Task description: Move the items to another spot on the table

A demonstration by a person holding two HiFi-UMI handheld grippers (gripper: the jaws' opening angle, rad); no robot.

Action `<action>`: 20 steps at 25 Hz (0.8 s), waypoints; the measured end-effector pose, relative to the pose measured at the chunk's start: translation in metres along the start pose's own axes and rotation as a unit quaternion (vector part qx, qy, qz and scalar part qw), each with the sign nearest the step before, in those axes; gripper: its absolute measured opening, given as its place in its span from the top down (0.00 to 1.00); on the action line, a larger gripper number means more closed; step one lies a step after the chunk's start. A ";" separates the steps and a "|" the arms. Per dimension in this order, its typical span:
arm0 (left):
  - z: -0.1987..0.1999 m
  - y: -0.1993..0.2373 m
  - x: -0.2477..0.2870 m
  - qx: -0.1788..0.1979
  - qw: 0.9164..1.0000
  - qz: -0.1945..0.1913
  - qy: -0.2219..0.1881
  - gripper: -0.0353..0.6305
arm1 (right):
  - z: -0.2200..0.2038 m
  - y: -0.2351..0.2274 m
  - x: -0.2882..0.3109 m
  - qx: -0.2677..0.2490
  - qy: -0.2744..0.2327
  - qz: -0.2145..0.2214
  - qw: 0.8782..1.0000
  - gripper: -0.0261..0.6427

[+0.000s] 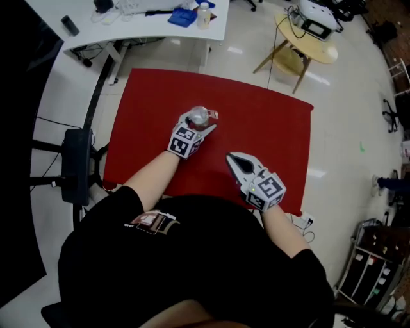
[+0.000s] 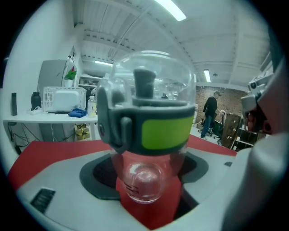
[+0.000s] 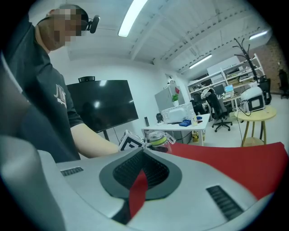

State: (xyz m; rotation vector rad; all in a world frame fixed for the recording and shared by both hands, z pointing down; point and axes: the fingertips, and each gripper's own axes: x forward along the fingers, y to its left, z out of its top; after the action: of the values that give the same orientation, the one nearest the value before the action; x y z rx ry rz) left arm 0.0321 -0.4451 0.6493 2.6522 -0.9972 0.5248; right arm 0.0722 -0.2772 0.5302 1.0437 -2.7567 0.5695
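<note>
Bottle: clear plastic bottle with grey-green lid [image 2: 145, 131] is standing upright, long axis vertical, lid up.
Left tongs [image 1: 202, 123]: grasping the bottle.
Right tongs [image 1: 232, 159]: clenched, carrying nothing.

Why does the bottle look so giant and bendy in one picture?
Left gripper view: the wide-angle camera sits right by the clear bottle, so it balloons, walls bend, and the ceiling lamp glares white. Right gripper view: same bending, black corners. Head view: sharp and evenly lit, with pale lamp reflections on the floor.

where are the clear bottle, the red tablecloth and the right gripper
clear bottle [image 2: 165, 131], left gripper view, green band of its lid
red tablecloth [image 1: 269, 122], head view, bare right part
right gripper [image 1: 230, 157], head view, between its fingertips
</note>
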 end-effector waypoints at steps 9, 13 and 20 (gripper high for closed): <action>0.023 0.058 0.090 -0.005 0.999 0.048 0.002 0.41 | -0.016 -0.044 0.008 0.013 0.038 0.025 0.999 0.98; 0.047 0.084 0.134 -0.013 0.998 0.061 -0.010 0.41 | -0.025 -0.066 0.001 0.034 0.039 0.007 0.999 0.98; 0.056 0.112 0.185 -0.018 0.997 0.077 -0.021 0.41 | -0.036 -0.083 -0.009 0.051 0.049 -0.016 0.997 0.98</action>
State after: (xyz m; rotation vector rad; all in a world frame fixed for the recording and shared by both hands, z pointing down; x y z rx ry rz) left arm 0.0995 -0.6549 0.6885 2.5777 -1.2191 0.4811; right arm 0.1338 -0.3146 0.5860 1.0482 -2.6472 0.7437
